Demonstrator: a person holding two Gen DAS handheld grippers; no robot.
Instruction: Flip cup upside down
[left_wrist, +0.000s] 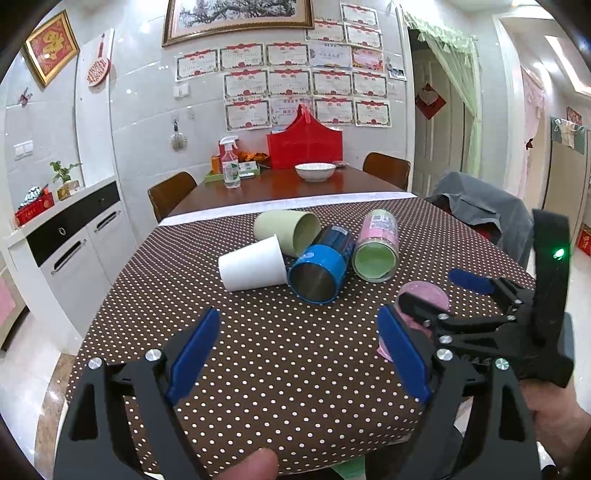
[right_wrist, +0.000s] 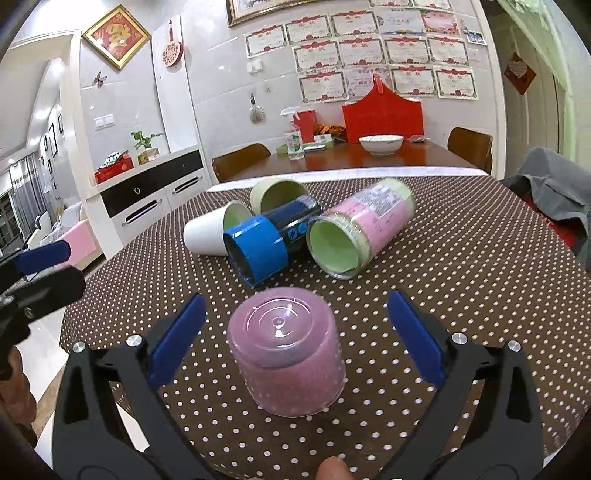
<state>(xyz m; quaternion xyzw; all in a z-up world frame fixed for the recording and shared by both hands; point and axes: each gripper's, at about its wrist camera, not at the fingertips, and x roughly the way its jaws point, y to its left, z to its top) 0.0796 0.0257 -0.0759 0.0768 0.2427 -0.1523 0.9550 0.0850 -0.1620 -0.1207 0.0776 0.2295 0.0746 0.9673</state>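
A translucent pink cup (right_wrist: 286, 352) stands upside down on the dotted tablecloth (right_wrist: 461, 266), between the open fingers of my right gripper (right_wrist: 295, 338), which do not touch it. In the left wrist view the pink cup (left_wrist: 424, 295) is partly hidden behind the right gripper (left_wrist: 424, 299). My left gripper (left_wrist: 299, 354) is open and empty over bare cloth (left_wrist: 258, 332). Behind lie a white cup (left_wrist: 253, 267), a sage green cup (left_wrist: 288, 230), a blue cup (left_wrist: 321, 271) and a pink-and-green cup (left_wrist: 378, 247), all on their sides.
A wooden dining table (left_wrist: 280, 186) stands behind with a white bowl (left_wrist: 315, 171), a spray bottle (left_wrist: 231, 162) and a red bag (left_wrist: 304, 142). A chair with grey clothing (left_wrist: 480, 214) is at the right. A white cabinet (left_wrist: 74, 240) is at the left.
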